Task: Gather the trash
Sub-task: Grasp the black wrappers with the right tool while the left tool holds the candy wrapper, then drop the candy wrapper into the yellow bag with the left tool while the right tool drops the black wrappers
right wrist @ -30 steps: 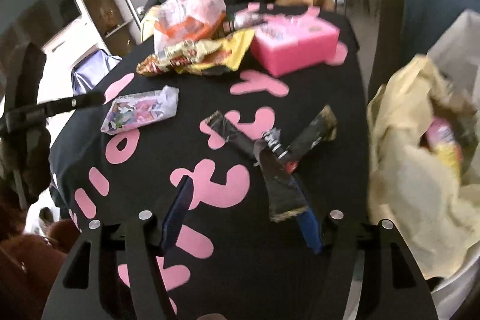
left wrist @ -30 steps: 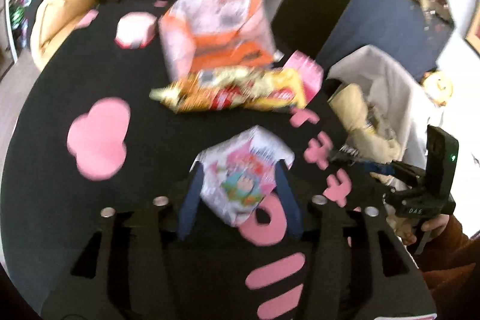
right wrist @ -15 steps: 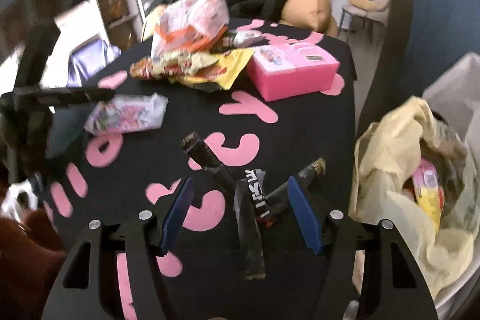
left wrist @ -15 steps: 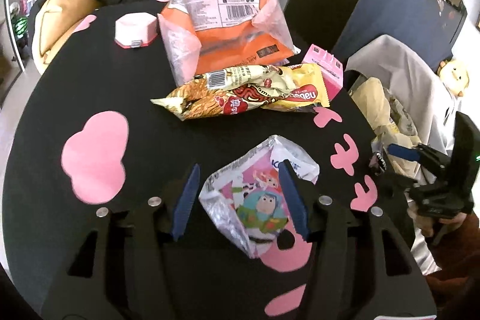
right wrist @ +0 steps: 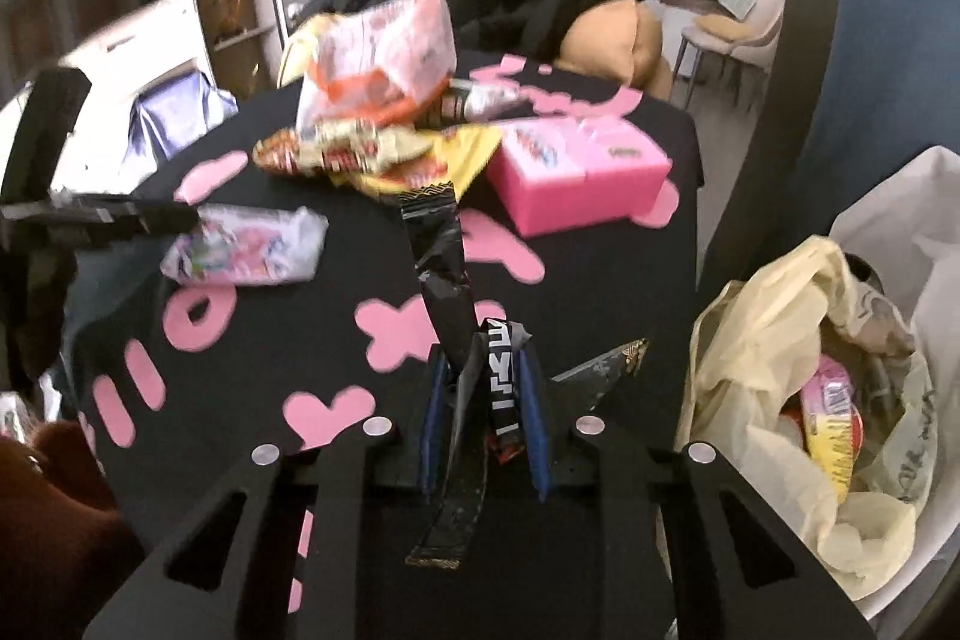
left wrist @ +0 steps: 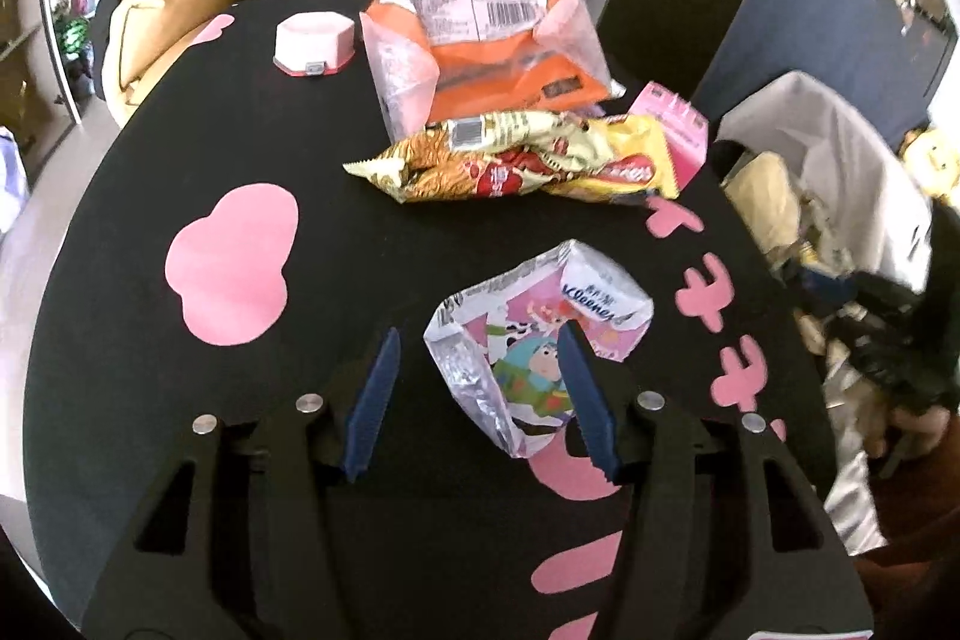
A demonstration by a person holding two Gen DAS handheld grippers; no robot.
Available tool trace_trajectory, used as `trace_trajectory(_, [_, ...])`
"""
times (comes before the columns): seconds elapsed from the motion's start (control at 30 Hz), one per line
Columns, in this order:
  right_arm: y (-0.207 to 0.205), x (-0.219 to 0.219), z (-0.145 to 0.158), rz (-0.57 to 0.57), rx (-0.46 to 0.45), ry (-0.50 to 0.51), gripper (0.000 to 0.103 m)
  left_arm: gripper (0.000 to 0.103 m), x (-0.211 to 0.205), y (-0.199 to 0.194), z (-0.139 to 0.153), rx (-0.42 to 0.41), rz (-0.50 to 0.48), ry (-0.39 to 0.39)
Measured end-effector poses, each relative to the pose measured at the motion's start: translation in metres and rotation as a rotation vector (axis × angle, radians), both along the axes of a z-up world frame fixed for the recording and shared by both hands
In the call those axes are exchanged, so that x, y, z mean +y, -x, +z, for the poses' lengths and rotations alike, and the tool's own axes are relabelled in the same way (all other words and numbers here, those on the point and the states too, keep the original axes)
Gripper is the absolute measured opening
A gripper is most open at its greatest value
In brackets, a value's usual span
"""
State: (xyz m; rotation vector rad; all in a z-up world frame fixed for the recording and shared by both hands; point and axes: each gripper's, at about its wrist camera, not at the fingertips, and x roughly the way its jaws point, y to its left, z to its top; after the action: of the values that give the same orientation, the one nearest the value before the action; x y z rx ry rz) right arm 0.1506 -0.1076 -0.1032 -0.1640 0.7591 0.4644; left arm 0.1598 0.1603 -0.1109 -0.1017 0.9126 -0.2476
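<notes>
Your right gripper (right wrist: 483, 415) is clamped on the black wrapper (right wrist: 441, 274); carry it to the bin bag (right wrist: 774, 316) off the table's right edge. Your left gripper (left wrist: 480, 394), jaws apart, straddles the cartoon wrapper (left wrist: 528, 340) near the table's front edge.

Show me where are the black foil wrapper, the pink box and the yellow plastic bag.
black foil wrapper (right wrist: 441, 274), right wrist view, its upper strip
pink box (right wrist: 576, 187), right wrist view, its front side
yellow plastic bag (right wrist: 756, 334), right wrist view, its left wall
</notes>
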Motion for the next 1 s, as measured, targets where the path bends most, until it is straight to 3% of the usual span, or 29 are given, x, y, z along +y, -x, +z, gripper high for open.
trace_trajectory(0.1, [0.001, -0.001, 0.008, -0.003, -0.018, -0.011, 0.023, 0.052, -0.008, -0.004, -0.007, 0.017, 0.013, -0.036])
trace_trajectory(0.2, [0.003, -0.002, 0.012, -0.006, -0.03, -0.014, 0.023, 0.039, -0.011, -0.01, -0.015, 0.04, 0.052, -0.068])
trace_trajectory(0.23, [0.003, -0.003, 0.012, -0.01, -0.033, -0.014, 0.023, 0.025, -0.012, -0.009, -0.015, 0.033, 0.055, -0.078])
trace_trajectory(0.27, [0.004, -0.004, 0.013, -0.013, -0.035, -0.015, 0.023, 0.019, -0.014, -0.01, -0.015, 0.037, 0.051, -0.083])
trace_trajectory(0.33, [0.004, -0.009, 0.017, -0.025, -0.042, -0.026, 0.023, 0.013, -0.016, -0.008, -0.009, 0.022, 0.05, -0.07])
trace_trajectory(0.6, [0.011, -0.054, 0.062, -0.097, -0.17, -0.058, 0.023, 0.011, -0.049, -0.012, 0.073, -0.186, 0.008, -0.04])
trace_trajectory(0.77, [0.015, -0.096, 0.089, -0.179, -0.233, -0.037, 0.023, 0.011, -0.097, -0.026, 0.121, -0.263, -0.074, 0.062])
trace_trajectory(0.9, [0.015, -0.132, 0.097, -0.269, -0.254, -0.012, 0.023, 0.011, -0.154, -0.036, 0.134, -0.308, -0.164, 0.094])
trace_trajectory(1.0, [0.015, -0.16, 0.098, -0.321, -0.253, -0.009, 0.023, 0.011, -0.198, -0.05, 0.126, -0.277, -0.241, 0.131])
